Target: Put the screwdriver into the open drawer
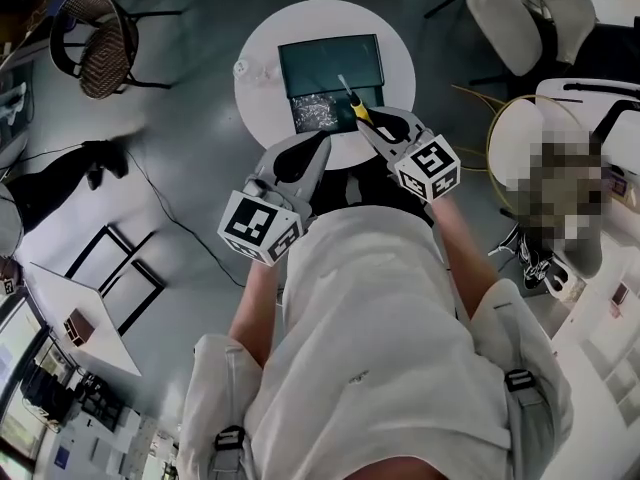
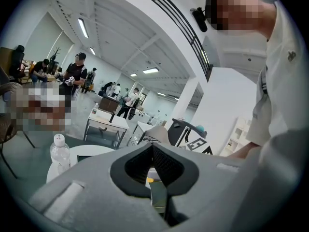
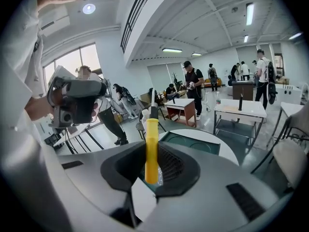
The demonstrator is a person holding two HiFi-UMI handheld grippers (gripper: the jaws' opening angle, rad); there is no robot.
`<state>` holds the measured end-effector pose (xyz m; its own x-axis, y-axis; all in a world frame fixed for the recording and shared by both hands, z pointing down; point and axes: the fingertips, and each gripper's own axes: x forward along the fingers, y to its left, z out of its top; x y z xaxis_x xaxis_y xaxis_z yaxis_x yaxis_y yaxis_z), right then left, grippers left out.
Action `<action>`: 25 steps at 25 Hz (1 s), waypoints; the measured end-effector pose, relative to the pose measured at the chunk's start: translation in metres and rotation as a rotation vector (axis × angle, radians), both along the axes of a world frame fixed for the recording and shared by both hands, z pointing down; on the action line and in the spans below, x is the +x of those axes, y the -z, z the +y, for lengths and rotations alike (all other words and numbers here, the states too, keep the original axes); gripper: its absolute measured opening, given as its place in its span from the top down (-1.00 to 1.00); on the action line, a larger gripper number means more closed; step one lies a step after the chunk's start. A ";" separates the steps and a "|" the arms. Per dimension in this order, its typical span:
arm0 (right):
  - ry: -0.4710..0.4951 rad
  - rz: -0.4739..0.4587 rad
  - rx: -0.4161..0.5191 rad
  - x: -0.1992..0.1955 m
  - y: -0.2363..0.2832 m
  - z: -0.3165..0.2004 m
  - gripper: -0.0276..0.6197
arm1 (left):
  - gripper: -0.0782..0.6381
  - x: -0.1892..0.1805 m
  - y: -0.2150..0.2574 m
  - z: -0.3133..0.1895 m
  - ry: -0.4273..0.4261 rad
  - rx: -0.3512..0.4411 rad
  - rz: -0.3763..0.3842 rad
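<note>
Right gripper (image 1: 368, 123) is clamped on the yellow handle of the screwdriver (image 1: 355, 106), which sits in the air over the round white table (image 1: 260, 88). Long axis runs from the jaws forward and a bit left, with the shaft tip over the dark green box. The open drawer (image 1: 342, 120) is just under and left of the handle, so I'd judge a short drop and release is all that's left. The right side is nearer. Left gripper (image 1: 318, 143) is beside it, jaws together, nothing in them. The head view shows tool over drawer. The right gripper view shows the grip on the handle (image 3: 151, 149), but its jaws hide the drawer. The left gripper view adds a water bottle (image 2: 59, 151).
</note>
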<state>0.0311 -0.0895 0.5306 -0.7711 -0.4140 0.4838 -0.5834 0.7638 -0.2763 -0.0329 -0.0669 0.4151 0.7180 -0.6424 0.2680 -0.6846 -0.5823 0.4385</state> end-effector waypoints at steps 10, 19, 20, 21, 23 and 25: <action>0.092 0.150 -0.017 -0.011 -0.063 0.007 0.67 | 0.75 0.002 -0.019 0.011 -0.003 -0.047 0.003; 0.212 0.336 -0.003 -0.008 -0.121 0.010 0.67 | 0.75 -0.005 -0.033 0.019 0.045 -0.088 -0.004; 0.230 0.361 0.002 -0.008 -0.126 0.010 0.67 | 0.75 -0.007 -0.034 0.020 0.049 -0.091 -0.006; 0.243 0.382 0.001 -0.008 -0.132 0.010 0.67 | 0.75 -0.008 -0.036 0.020 0.052 -0.093 -0.008; 0.258 0.415 -0.015 -0.008 -0.144 0.011 0.67 | 0.75 -0.009 -0.038 0.021 0.056 -0.099 -0.013; 0.280 0.453 -0.030 -0.008 -0.156 0.012 0.67 | 0.75 -0.010 -0.040 0.023 0.063 -0.108 -0.017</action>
<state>0.0227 -0.0772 0.6862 -0.5612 -0.2029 0.8024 -0.4241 0.9031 -0.0682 -0.0429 -0.0438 0.4549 0.6719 -0.6528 0.3499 -0.7263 -0.4883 0.4838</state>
